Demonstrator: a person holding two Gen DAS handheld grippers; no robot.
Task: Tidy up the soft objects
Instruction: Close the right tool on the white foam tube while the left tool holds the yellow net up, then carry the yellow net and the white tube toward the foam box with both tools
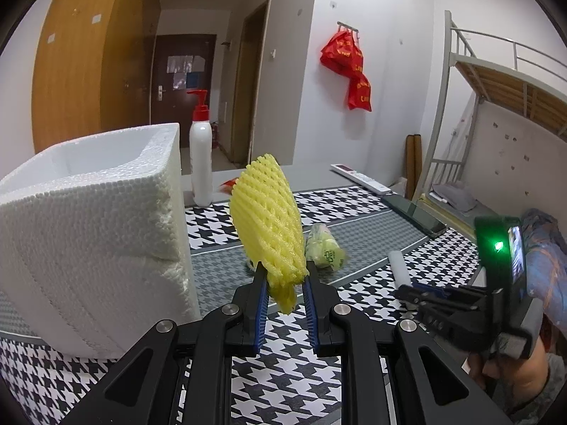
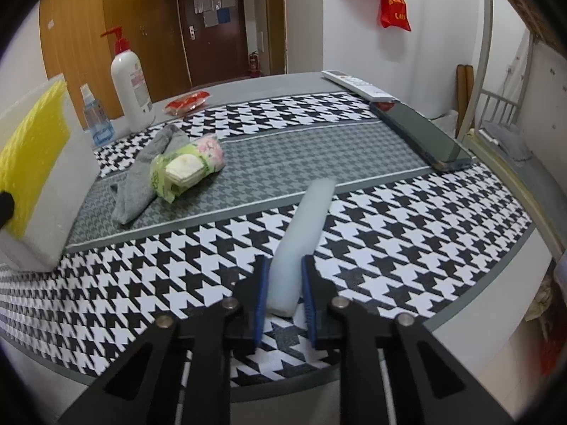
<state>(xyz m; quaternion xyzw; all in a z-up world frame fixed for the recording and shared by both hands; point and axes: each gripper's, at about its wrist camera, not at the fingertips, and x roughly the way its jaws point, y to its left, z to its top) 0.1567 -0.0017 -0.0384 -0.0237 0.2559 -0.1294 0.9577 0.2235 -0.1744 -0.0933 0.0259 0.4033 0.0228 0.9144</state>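
Observation:
My left gripper is shut on the lower end of a yellow foam net sleeve, held upright just right of an open white styrofoam box. In the right wrist view the sleeve shows against the box wall. My right gripper is shut on the near end of a white foam stick that lies on the houndstooth cloth; the stick is also in the left wrist view. A green tissue pack rests on a grey sock mid-table.
A white pump bottle, a small clear bottle and a red packet stand at the back left. A remote and a dark phone lie at the back right. The table's edge curves close on the right.

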